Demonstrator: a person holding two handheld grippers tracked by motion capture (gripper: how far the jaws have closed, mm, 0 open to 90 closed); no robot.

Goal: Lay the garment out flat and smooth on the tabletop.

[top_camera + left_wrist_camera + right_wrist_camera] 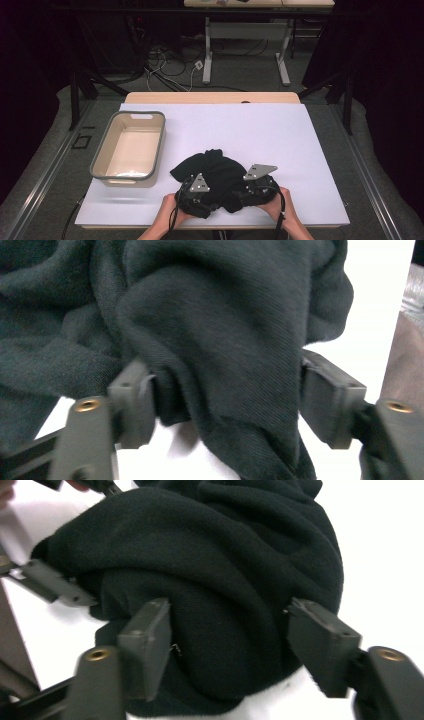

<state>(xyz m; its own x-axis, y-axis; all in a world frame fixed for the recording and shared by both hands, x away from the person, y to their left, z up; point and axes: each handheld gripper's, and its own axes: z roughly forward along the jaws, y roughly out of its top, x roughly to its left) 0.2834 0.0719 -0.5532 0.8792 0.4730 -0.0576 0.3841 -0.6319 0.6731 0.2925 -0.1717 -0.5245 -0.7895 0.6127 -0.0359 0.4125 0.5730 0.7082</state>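
Broadly, work over the white bench (pixel 300 145) and keep everything on its near half. Note the beige tub (pixel 98 165) with a grey rim at the left, seemingly bare inside and well apart from both hands. Treat it as the likely destination, judging by the layout, and plan any lift leftward and high enough to clear its right wall.

Next, size up the black garment (pixel 220 172): bunched in a soft heap at the near middle of the bench, just right of the tub, with thick folds rolled over one another. Gather bulk rather than pinching a single layer; otherwise expect a loose tail dragging across the bench. Take it from both sides at once.

Left tongs (pixel 220 405): open, straddling a thick hanging fold, brushed by cloth at both pads but not squeezing it. Right tongs (pixel 227 635): likewise open, set wide around the rounded near edge of the heap, with no visible pinch.

Push each pair deeper before closing, to catch several layers. Close firmly and evenly on both sides. Lift together, with the hands level and fairly close, to stop the middle sagging. Mind the loose lower fold under the left tongs and include it in the grip.
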